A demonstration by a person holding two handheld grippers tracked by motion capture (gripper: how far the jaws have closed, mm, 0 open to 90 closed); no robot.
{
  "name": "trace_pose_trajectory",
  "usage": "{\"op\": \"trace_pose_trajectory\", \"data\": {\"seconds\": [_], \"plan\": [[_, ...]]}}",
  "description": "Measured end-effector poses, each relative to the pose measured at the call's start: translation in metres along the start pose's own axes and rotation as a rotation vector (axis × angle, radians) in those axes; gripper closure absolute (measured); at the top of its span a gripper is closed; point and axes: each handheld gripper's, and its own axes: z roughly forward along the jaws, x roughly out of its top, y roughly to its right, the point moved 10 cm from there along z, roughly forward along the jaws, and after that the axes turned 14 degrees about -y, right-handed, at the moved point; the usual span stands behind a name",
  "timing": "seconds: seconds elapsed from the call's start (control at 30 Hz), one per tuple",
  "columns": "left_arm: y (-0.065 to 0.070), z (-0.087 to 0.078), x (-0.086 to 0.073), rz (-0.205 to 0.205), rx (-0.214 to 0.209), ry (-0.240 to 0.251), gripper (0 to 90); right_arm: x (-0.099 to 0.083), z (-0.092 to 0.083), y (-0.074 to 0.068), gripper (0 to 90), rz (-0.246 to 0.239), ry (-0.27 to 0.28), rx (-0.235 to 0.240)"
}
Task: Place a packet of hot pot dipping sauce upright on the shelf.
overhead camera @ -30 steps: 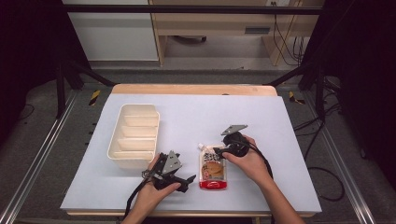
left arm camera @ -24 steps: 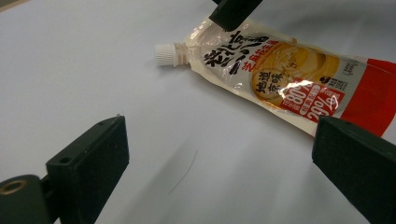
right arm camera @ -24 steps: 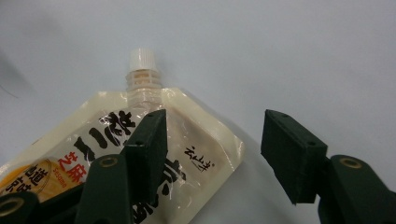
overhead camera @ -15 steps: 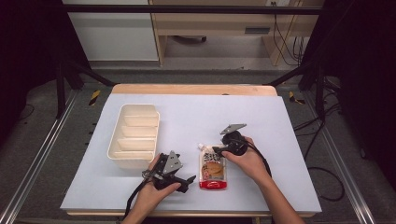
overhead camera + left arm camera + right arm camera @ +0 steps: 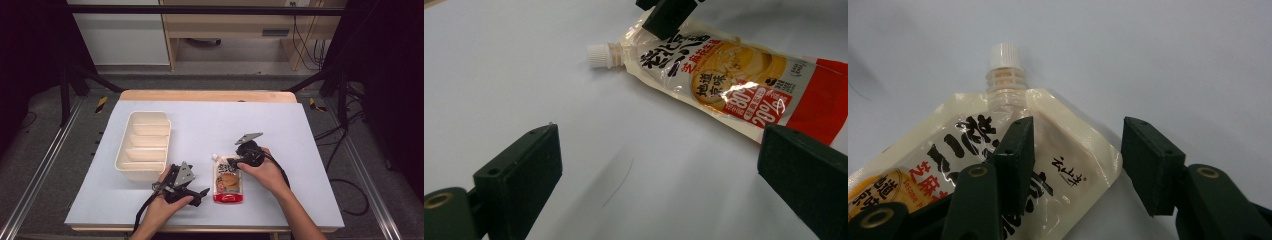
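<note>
1. Nearest the person, the left gripper (image 5: 192,192) rests low over the table (image 5: 300,130) at its front edge, held in the left hand (image 5: 167,200); its jaws stand wide apart with nothing between them.
2. Just beside it lies a spouted sauce pouch (image 5: 228,180), flat on the table, white cap (image 5: 1004,55) pointing away from the person, red band nearest the front edge.
3. The right gripper (image 5: 235,162) sits at the pouch's top corner; its jaws are open, one over the printed face, one off the edge.
4. Farther left, well apart, stands a cream divided tray (image 5: 142,145).
</note>
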Motion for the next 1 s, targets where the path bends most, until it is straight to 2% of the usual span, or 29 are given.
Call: {"op": "trace_pose_trajectory", "data": {"seconds": [0.23, 0.43, 0.7, 0.83, 0.97, 1.0], "plan": [[0.000, 0.000, 0.000, 0.001, -0.001, -0.001, 4.0, 0.000, -0.001, -0.001, 50.3, -0.003, 0.001, 0.007], [0.000, 0.000, 0.000, 0.001, -0.002, -0.002, 4.0, 0.000, -0.009, -0.004, 52.3, -0.001, 0.015, 0.019], [0.001, 0.001, -0.001, 0.005, -0.003, -0.006, 4.1, -0.001, -0.020, -0.016, 56.4, -0.026, 0.042, 0.041], [0.001, 0.001, -0.001, 0.006, -0.005, -0.007, 4.1, -0.006, -0.020, -0.021, 60.8, -0.035, 0.026, 0.055], [0.002, 0.002, 0.000, 0.007, -0.007, -0.008, 4.1, -0.008, -0.014, -0.021, 64.4, -0.044, 0.000, 0.041], [0.002, 0.002, 0.000, 0.008, -0.009, -0.007, 4.1, -0.008, -0.011, -0.020, 67.6, -0.040, -0.004, 0.035]]}}
